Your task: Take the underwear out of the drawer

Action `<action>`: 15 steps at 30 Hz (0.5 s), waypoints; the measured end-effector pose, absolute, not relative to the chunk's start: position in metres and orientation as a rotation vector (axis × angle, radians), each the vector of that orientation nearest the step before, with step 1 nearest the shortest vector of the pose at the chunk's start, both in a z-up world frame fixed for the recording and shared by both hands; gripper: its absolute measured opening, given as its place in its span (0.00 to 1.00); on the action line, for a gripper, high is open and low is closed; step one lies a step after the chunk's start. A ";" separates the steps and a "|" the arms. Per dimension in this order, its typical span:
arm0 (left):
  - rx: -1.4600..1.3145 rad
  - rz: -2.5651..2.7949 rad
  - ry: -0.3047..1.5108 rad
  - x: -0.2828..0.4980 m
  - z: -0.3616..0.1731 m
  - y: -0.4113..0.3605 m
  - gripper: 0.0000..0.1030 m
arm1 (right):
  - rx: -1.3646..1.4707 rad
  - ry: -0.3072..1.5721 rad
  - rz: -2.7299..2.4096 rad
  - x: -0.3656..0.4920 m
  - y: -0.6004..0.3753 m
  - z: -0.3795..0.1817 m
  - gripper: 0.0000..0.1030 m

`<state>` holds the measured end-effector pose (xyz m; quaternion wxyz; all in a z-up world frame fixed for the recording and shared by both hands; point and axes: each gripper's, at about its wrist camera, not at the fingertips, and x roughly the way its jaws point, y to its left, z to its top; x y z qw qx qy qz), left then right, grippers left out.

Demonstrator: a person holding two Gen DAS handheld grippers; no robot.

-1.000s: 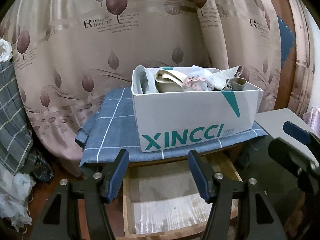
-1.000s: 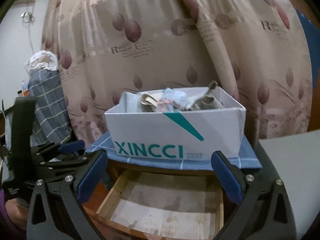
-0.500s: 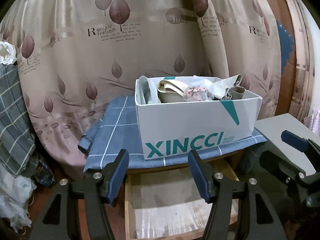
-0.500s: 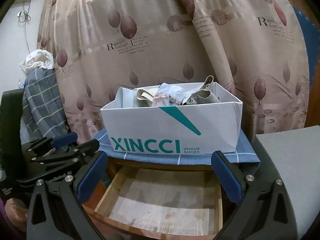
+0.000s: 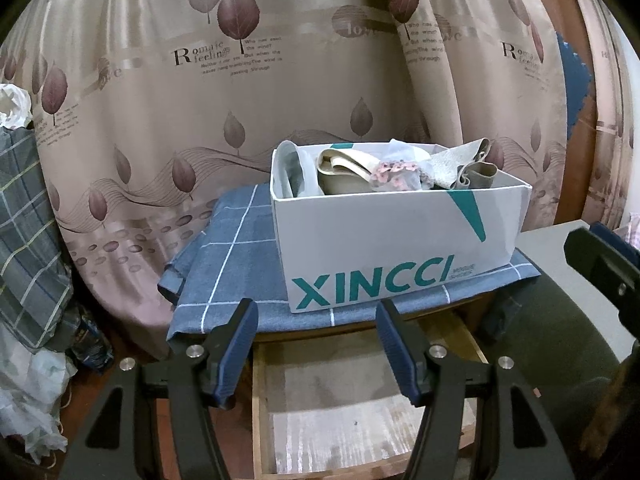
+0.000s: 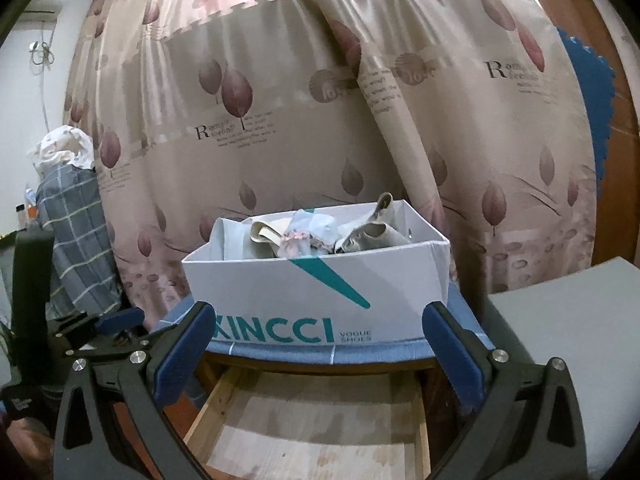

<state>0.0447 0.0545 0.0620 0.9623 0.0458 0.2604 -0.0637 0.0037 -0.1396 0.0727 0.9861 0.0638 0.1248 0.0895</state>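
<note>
Left wrist view: to the left of the left gripper (image 5: 314,320) hangs a grey plaid cloth (image 5: 28,220), with a leaf-printed curtain (image 5: 280,92) behind everything. The gripper's two blue-padded fingers stand spread apart with nothing between them, hovering over the pulled-out wooden drawer (image 5: 360,404), whose pale bottom shows bare in the part that can be seen. Just beyond the fingertips, a blue checked cloth (image 5: 236,264) covers the top of the cabinet, and on it sits a white XINCCI shoe box (image 5: 392,248). The underwear (image 5: 394,170), a jumble of beige, white and pink-flowered pieces, lies inside that box, above and ahead of the gripper. At the far right the other tool's dark body enters the view. In the right wrist view, the right gripper (image 6: 320,328) is likewise spread wide and empty, its tips framing the box front, the open drawer below it, and a grey flat surface (image 6: 580,320) to its right.
</note>
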 end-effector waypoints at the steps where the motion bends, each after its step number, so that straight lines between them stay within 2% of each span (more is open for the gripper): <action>1: 0.094 -0.128 0.524 0.044 0.062 0.054 0.61 | 0.131 0.256 0.188 0.006 -0.140 0.072 1.00; 15: 0.088 -0.085 0.523 0.045 0.063 0.061 0.61 | 0.113 0.311 0.236 0.011 -0.129 0.059 1.00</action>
